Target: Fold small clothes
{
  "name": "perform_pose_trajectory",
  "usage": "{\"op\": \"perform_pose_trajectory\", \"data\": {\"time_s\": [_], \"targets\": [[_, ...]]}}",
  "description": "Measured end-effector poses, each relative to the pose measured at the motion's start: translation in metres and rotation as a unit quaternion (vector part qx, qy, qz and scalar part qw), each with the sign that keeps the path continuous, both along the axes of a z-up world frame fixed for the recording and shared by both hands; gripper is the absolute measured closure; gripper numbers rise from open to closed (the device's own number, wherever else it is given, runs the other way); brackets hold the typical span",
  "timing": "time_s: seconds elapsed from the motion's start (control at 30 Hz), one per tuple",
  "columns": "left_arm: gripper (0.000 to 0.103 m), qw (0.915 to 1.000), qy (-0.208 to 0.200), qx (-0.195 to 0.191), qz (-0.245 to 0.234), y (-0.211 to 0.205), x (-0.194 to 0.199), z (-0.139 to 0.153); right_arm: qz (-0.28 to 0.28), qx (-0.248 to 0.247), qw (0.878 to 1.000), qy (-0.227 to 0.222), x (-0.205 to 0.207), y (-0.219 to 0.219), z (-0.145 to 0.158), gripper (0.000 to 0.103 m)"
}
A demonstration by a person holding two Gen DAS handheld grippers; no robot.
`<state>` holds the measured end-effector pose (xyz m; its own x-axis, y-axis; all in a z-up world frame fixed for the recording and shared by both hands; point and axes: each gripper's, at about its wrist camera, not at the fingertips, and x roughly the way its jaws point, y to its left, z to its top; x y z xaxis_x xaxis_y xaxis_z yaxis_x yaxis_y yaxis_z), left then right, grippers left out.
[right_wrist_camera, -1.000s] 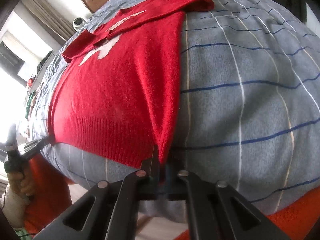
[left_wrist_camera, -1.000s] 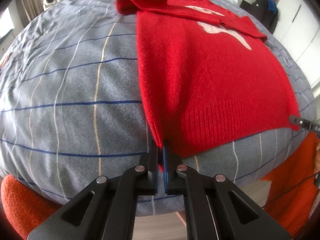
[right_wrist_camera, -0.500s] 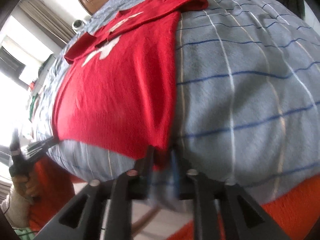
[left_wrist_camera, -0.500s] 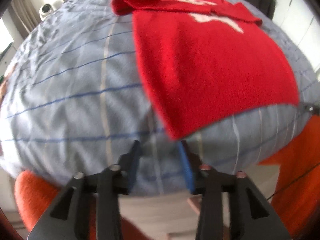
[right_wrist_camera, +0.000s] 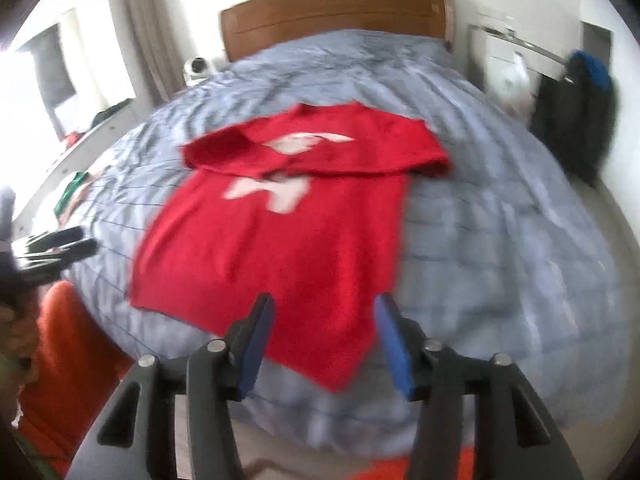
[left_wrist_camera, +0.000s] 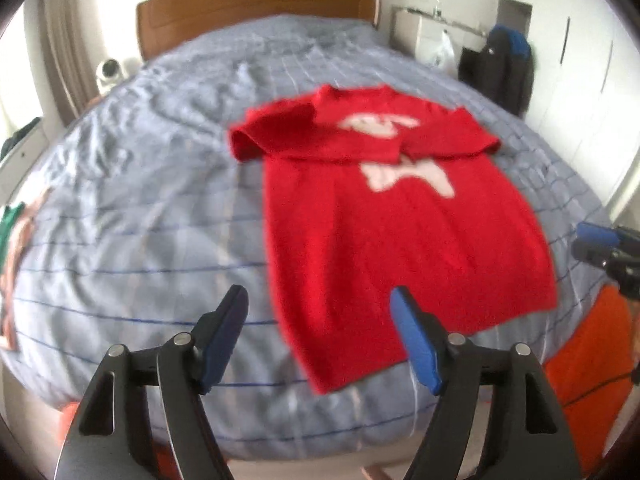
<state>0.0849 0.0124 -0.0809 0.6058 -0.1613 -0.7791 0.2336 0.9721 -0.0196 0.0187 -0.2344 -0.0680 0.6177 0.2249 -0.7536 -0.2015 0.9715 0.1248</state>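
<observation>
A red sweater (left_wrist_camera: 404, 232) with a white print lies flat on the bed, both sleeves folded across the chest; it also shows in the right wrist view (right_wrist_camera: 288, 240). My left gripper (left_wrist_camera: 318, 300) is open and empty, raised above the sweater's near left hem corner. My right gripper (right_wrist_camera: 324, 308) is open and empty, raised above the near right hem corner. Each gripper shows at the edge of the other's view, the right one (left_wrist_camera: 600, 244) and the left one (right_wrist_camera: 56, 246).
The bed has a grey checked cover (left_wrist_camera: 140, 208) and a wooden headboard (left_wrist_camera: 256, 4). A white camera (left_wrist_camera: 108, 74) stands at the left. Dark clothing (left_wrist_camera: 504, 68) hangs at the right. Green cloth (left_wrist_camera: 8, 232) lies at the bed's left edge. My orange clothing (left_wrist_camera: 592, 360) is nearby.
Both grippers let go of the sweater's hem corners, opened wide and lifted up and back from the bed. The sweater stays flat.
</observation>
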Motion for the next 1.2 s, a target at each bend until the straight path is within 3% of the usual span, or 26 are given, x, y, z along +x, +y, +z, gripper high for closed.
{"op": "perform_pose_trajectory", "data": {"time_s": [0.1,0.2,0.3,0.43,0.5,0.6,0.7,0.77,0.93,1.07,1.2], "targets": [[0.027,0.9987,0.048,0.016,0.002,-0.006,0.007,-0.043,0.018,0.005,0.999,0.027,0.013,0.016,-0.03,0.051],[0.025,0.9934,0.103,0.051,0.006,-0.005,0.006,-0.076,-0.001,0.001,0.997,0.075,0.016,0.014,-0.066,0.051],[0.023,0.9905,0.115,0.075,-0.002,0.001,-0.004,-0.077,-0.035,0.014,0.99,0.133,0.012,-0.005,-0.092,0.051],[0.023,0.9911,0.114,0.068,-0.006,0.015,-0.02,-0.063,-0.08,0.001,0.985,0.153,-0.005,-0.031,-0.089,0.051],[0.023,0.9946,0.088,0.055,0.004,0.023,-0.024,-0.05,-0.106,0.001,0.986,0.13,-0.016,-0.043,-0.077,0.051],[0.022,0.9982,0.033,0.036,0.035,0.038,-0.024,-0.028,-0.152,-0.012,0.987,0.055,-0.027,-0.054,-0.046,0.051],[0.018,0.9962,-0.01,0.018,0.085,0.058,-0.011,-0.012,-0.197,-0.007,0.98,-0.016,-0.032,-0.059,-0.024,0.042],[0.017,0.994,-0.015,0.01,0.108,0.068,-0.003,-0.01,-0.212,0.0,0.976,-0.042,-0.031,-0.057,-0.018,0.038],[0.017,0.9865,-0.012,0.014,0.163,0.09,0.003,-0.025,-0.195,-0.009,0.98,-0.045,-0.035,-0.044,-0.026,0.038],[0.017,0.985,0.01,0.012,0.172,0.096,0.0,-0.041,-0.179,-0.01,0.983,-0.043,-0.037,-0.038,-0.032,0.038],[0.017,0.9854,0.0,0.017,0.169,0.091,-0.003,-0.038,-0.175,-0.012,0.983,-0.056,-0.041,-0.036,-0.03,0.038]]}}
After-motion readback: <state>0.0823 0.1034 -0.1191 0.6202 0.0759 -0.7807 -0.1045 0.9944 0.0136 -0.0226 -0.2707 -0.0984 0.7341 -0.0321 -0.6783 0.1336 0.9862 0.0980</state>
